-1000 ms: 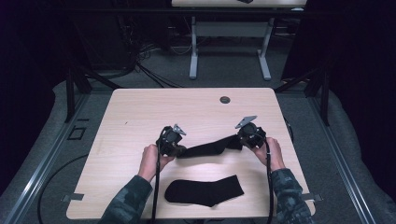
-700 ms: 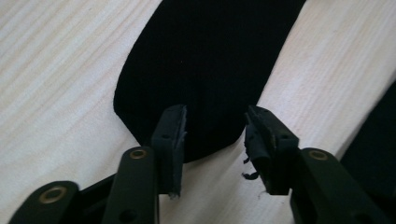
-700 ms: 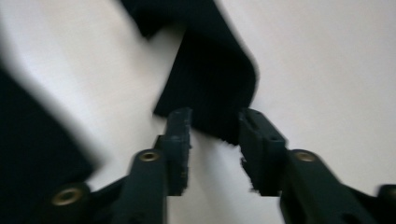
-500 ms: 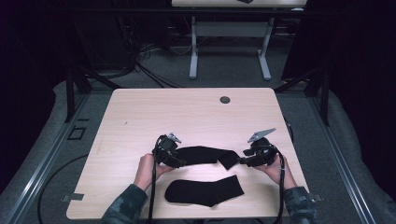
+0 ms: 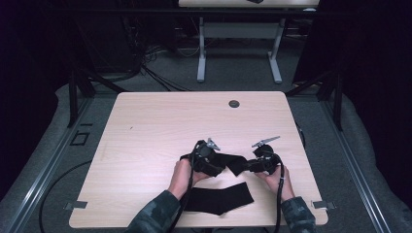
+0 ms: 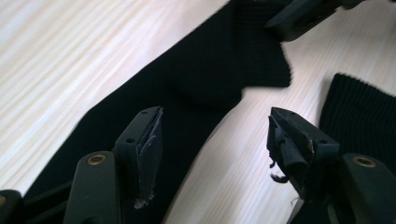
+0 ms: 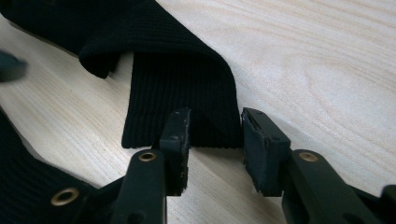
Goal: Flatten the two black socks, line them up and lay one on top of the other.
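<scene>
One black sock lies flat on the wooden table between my two grippers. My left gripper hovers low over its foot end; its jaws have just been opening and stand apart, the left one above the sock, with nothing pinched. My right gripper points at the ribbed cuff. Its jaws have just been closing but still leave a gap, with the cuff's edge lying between the tips untouched. A second black sock lies flat by the front edge.
A dark round grommet sits near the table's far edge. The second sock lies close to the right of my left jaws. Another table's legs stand on the floor behind, with cables beside them.
The sock, held stretched between both shut grippers, has been let down onto the table. Both grippers have opened. The left hand slid right toward the other; the right hand came down and nearer the front.
</scene>
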Action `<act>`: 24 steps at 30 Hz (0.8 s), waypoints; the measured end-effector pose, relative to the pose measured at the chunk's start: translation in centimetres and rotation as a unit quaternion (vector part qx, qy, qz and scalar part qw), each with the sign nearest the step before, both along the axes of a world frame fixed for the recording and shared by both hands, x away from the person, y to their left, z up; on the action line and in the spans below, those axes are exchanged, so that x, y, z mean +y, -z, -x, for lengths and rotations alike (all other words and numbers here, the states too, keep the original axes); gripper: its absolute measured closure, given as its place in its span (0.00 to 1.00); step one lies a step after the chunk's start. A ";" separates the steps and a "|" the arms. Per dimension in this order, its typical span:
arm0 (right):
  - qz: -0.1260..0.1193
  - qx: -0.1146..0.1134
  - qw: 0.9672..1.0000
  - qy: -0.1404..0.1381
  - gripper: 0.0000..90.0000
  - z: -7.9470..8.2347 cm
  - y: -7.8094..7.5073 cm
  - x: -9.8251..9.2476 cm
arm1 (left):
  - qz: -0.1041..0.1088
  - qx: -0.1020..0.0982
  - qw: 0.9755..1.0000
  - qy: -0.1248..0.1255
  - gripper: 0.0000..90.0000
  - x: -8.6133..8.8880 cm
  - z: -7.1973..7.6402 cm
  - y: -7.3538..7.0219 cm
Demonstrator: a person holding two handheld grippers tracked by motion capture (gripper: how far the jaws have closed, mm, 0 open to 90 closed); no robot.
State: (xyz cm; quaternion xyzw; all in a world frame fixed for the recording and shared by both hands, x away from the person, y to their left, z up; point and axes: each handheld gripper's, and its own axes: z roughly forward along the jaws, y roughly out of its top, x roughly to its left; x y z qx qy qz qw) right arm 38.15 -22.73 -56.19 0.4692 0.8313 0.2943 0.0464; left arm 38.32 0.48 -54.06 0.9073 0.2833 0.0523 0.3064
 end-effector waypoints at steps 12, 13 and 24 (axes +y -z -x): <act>0.000 -0.002 1.000 -0.019 0.92 -0.3 0.1 0.3 | -0.047 -0.024 0.998 0.019 0.97 -2.8 -1.2 1.1; 0.007 -0.003 1.000 -0.024 0.93 -0.4 0.0 0.3 | -0.046 -0.022 0.998 0.022 0.98 -2.7 -1.3 1.1; 0.104 -0.201 0.965 -0.133 0.84 0.4 -5.2 0.5 | -0.007 -0.011 0.996 0.086 0.97 -0.4 -0.6 -1.6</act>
